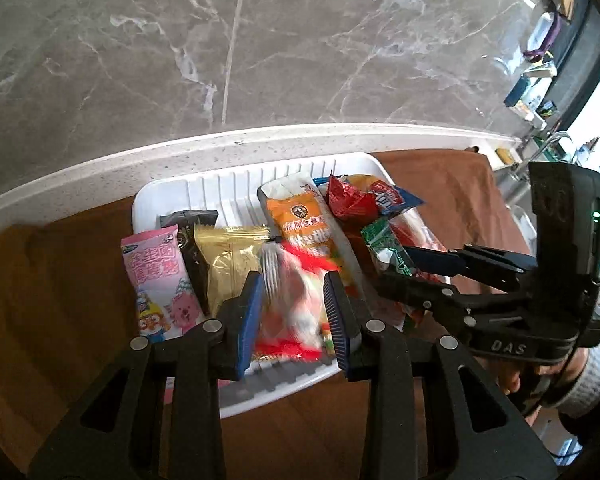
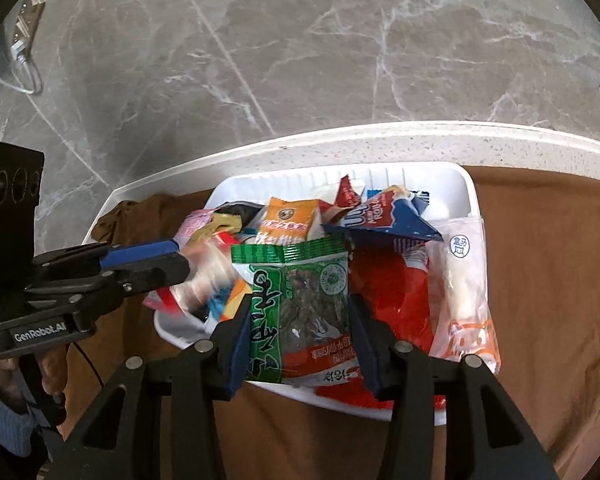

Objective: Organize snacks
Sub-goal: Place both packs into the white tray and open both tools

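A white ribbed tray [image 1: 236,184] sits on a brown cloth [image 1: 452,184] near the pale speckled edge of a counter [image 1: 100,176], with grey marbled floor [image 1: 260,40] beyond. The tray is heaped with snack packets. In the left wrist view, a pink packet with cartoon figures [image 1: 158,280] lies at the tray's left edge, a black packet [image 1: 190,236] and a gold packet [image 1: 228,264] beside it, and an orange packet [image 1: 304,220] runs up the middle toward a crumpled red wrapper [image 1: 346,200]. The left gripper [image 1: 294,312] has its blue pads on either side of a red-and-white packet [image 1: 290,312]; the packet is smeared by motion, so the pads appear to pinch it, though actual contact is hard to confirm. The right gripper [image 2: 298,328] is over the near side of the tray, its fingers flanking a green packet of dark contents [image 2: 300,304]; the packet fills the gap and the pads seem to press its edges. To the right of that lie a blue-and-red pouch [image 2: 388,220], a red packet [image 2: 396,300] and a clear bag holding a pale stick [image 2: 464,288], which overhangs the tray's right rim. A hand in a pale knitted sleeve [image 1: 592,380] holds the right gripper's handle.
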`<state>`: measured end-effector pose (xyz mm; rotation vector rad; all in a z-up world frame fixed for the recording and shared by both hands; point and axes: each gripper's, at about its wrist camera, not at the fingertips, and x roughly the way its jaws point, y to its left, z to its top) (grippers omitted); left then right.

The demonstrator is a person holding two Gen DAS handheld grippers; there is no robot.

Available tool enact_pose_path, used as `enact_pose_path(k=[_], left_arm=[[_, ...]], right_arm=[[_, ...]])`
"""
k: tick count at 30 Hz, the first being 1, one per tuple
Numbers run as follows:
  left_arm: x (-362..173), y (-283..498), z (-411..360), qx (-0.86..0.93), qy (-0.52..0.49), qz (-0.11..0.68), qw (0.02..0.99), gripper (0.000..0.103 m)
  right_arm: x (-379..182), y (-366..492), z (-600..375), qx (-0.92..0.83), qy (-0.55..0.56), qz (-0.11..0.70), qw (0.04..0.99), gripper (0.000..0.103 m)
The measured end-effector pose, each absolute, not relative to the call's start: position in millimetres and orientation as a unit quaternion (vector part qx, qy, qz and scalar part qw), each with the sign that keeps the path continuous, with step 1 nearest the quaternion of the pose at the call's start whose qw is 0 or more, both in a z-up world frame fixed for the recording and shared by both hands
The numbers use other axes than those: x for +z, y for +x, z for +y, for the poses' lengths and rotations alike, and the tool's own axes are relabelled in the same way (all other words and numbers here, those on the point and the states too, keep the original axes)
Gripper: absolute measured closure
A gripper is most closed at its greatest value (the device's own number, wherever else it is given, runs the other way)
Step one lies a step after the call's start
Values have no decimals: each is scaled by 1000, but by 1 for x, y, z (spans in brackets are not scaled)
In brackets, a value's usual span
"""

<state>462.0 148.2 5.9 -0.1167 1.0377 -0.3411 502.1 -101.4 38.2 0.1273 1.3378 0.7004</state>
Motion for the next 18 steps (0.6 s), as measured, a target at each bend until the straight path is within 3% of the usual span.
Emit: enact_pose_path(k=[1, 3, 4, 18], left_arm=[[4, 463, 146, -155, -52, 494, 854, 73], [1, 463, 144, -147, -47, 493, 856, 59], [1, 461, 143, -146, -48, 490, 858, 58], [20, 426, 149, -134, -37, 464, 875, 58]], right_arm=[[38, 502, -101, 316, 58, 606, 728, 49], [37, 502, -102, 315, 58, 604, 730, 48], [38, 501, -103, 315, 58, 603, 731, 48], [69, 478, -118, 320, 43, 571, 755, 47]])
